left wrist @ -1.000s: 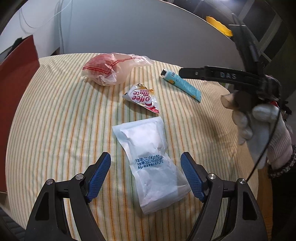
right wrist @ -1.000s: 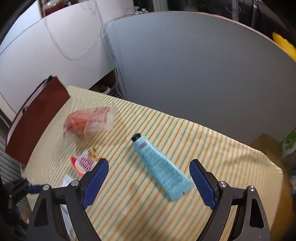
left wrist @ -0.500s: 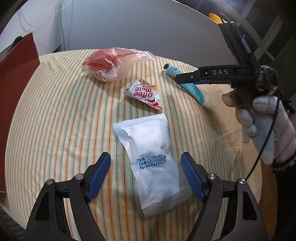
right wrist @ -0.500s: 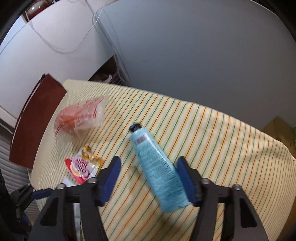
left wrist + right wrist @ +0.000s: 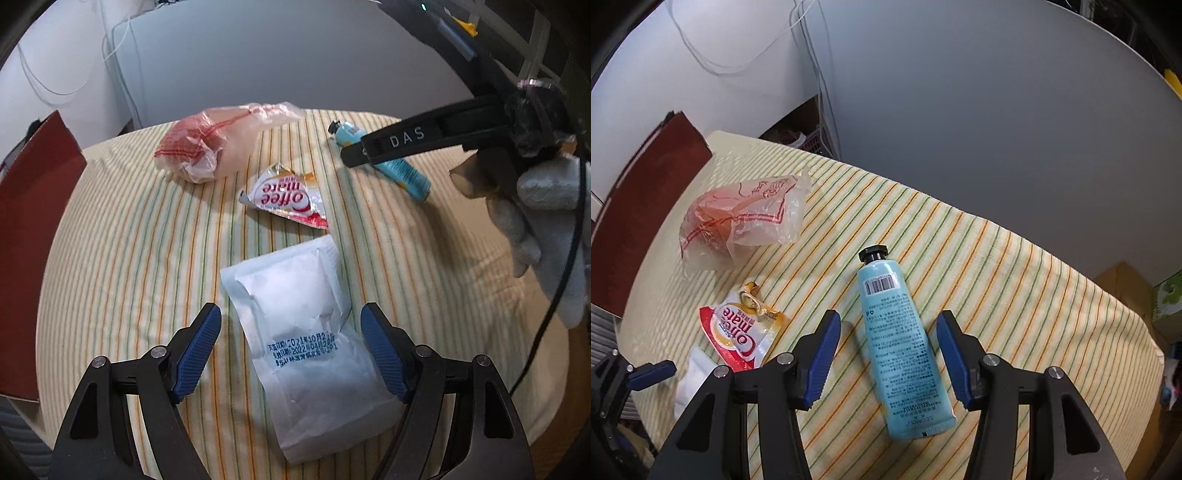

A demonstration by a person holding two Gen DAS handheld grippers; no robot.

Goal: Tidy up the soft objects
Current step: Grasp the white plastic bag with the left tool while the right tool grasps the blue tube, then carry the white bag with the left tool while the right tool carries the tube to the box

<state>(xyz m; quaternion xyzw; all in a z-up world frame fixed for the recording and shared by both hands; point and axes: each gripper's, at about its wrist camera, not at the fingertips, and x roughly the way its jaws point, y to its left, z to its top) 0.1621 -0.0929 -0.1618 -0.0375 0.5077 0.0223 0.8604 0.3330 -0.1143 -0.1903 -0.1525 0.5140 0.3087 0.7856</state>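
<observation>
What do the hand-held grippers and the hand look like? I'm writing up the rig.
Each hand-held gripper, left and right, has a black frame with silver screws and ribbed blue finger pads. The right one's side bears white "DAS" lettering, with a thin black cable hanging from it. A light knit glove covers the hand holding it.

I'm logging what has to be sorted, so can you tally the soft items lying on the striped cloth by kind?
Tube: 1, the blue tube with a black cap.
Sachets or pouches: 2, the white pouch and the red-and-white coffee creamer sachet.
Plastic bags: 1, the clear bag with red print.
Total: 4 items on the striped cloth.
</observation>
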